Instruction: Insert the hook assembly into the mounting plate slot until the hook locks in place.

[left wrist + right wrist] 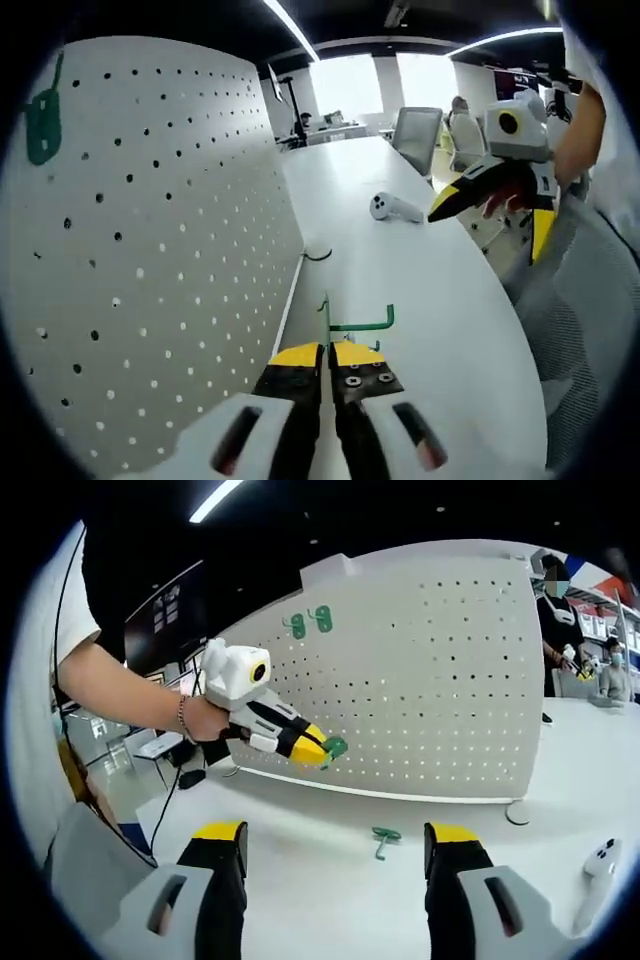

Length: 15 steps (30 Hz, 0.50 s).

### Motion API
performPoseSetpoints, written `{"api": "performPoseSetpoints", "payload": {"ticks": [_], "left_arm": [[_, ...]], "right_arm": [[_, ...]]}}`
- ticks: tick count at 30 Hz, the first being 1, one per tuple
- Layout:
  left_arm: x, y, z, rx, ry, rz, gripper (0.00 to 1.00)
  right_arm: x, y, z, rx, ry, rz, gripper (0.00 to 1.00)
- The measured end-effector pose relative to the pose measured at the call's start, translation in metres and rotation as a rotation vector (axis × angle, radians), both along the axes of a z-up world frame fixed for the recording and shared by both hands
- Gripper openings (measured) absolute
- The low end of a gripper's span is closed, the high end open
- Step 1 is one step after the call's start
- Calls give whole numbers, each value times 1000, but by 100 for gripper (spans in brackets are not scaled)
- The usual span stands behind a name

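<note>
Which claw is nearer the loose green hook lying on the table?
Right. The right claw is open just behind the loose hook; the left claw is up by the pegboard, shut on another hook.

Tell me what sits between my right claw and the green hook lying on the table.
Nothing. In the right gripper view, bare white table runs from the open right claw to the green hook.

Pegboard (430, 670): white, matt, looks like painted sheet metal w/ punched holes. Worktop (400, 270): white, smooth, slight sheen. Green hook (355, 322): thin bent wire, looks coated, semi-gloss. Left tongs (328, 358): hard plastic, yellow tips on black, screws look metal; shell white, glossy. White controller (395, 207): smooth plastic, glossy.
</note>
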State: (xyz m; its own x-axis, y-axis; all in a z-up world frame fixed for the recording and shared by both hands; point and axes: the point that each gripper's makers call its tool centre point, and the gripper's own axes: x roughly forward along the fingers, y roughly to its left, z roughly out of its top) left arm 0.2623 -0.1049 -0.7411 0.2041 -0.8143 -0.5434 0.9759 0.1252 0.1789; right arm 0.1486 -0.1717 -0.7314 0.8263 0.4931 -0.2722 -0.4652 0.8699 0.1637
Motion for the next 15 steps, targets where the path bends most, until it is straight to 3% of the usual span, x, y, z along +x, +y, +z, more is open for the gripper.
{"api": "performPoseSetpoints", "payload": {"ticks": [15], "left_arm": [[-13, 10, 37, -128, 0, 60, 3]], "right_arm": [[-2, 7, 6, -11, -14, 13, 70]]}}
